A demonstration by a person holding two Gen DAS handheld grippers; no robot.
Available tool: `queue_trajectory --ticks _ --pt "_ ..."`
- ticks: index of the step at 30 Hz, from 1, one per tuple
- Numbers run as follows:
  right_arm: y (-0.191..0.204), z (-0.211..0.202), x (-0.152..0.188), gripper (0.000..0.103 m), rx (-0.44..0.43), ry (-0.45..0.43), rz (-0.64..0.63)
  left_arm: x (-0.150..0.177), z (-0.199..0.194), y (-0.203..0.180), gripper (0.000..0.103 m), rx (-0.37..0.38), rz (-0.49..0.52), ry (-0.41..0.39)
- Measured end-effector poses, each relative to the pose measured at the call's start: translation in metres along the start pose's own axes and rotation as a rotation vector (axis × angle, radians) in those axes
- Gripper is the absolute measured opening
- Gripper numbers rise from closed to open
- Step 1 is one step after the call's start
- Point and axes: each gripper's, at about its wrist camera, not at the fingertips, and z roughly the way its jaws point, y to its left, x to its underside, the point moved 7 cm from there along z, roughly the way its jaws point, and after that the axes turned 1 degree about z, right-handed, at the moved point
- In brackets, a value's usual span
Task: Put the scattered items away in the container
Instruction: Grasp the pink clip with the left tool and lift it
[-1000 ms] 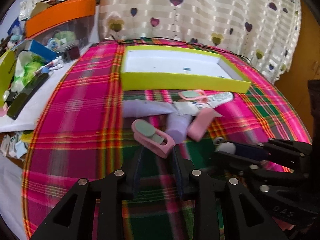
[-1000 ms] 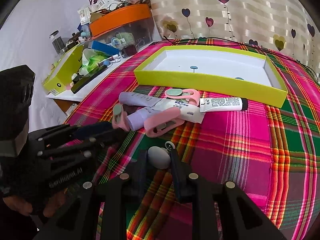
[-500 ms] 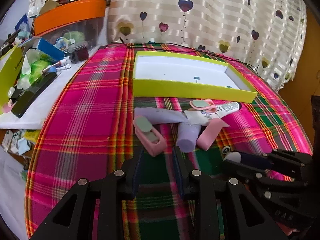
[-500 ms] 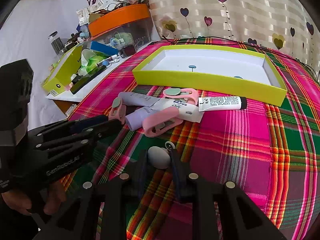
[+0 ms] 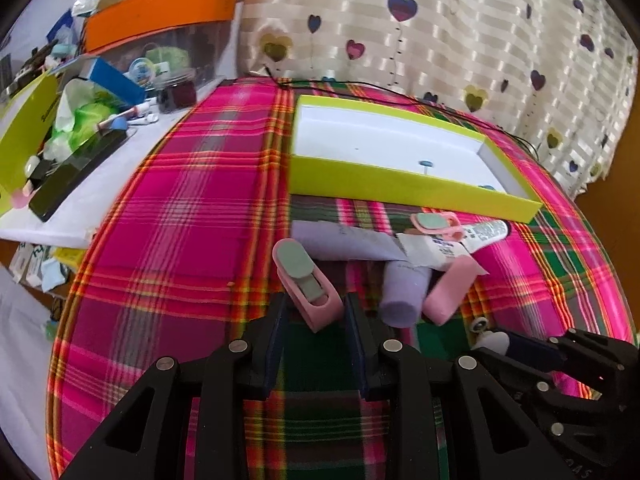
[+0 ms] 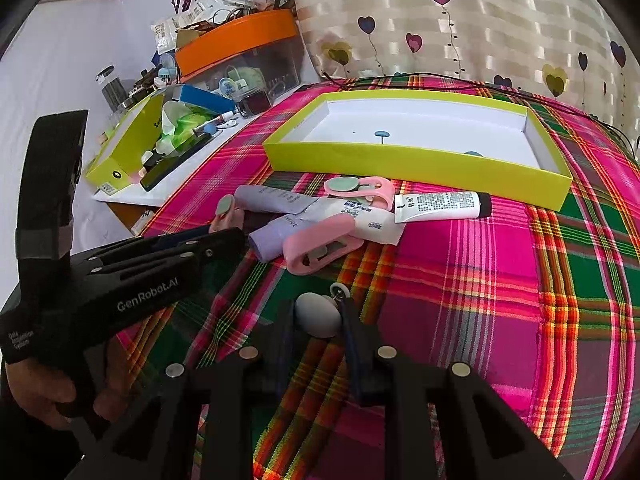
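judging by the near-empty yellow-green tray (image 6: pixel 416 162), tidying has barely begun: right gripper (image 6: pixel 318 314) clamps a grey oval piece (image 6: pixel 318 314), left gripper (image 5: pixel 314 312) straddles a pink clip (image 5: pixel 306 282) unclosed, tubes (image 6: pixel 438 206) remain on the plaid surface (image 6: pixel 460 280).

Both wrist views look steeply down, close over the plaid cloth (image 5: pixel 192 208), sharing the yellow-green tray (image 6: pixel 416 162)
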Motion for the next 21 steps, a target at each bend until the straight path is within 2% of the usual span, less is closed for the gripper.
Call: queue_trajectory --ticks 8,12,21 --pt "-0.0002 -0.0005 -0.0005 0.024 0.010 -0.002 -0.002 0.0000 0.0014 0.0016 0.029 -0.033 0.025 0.005" --pt "-0.0002 -0.0004 -0.0004 0.024 0.009 -0.001 -0.001 -0.0004 0.0017 0.0042 0.020 -0.054 0.030 0.002" --pt "-0.0004 -0.0025 0.0000 0.024 0.014 -0.006 -0.005 0.0016 -0.0023 0.0080 0.019 -0.057 0.023 0.002"
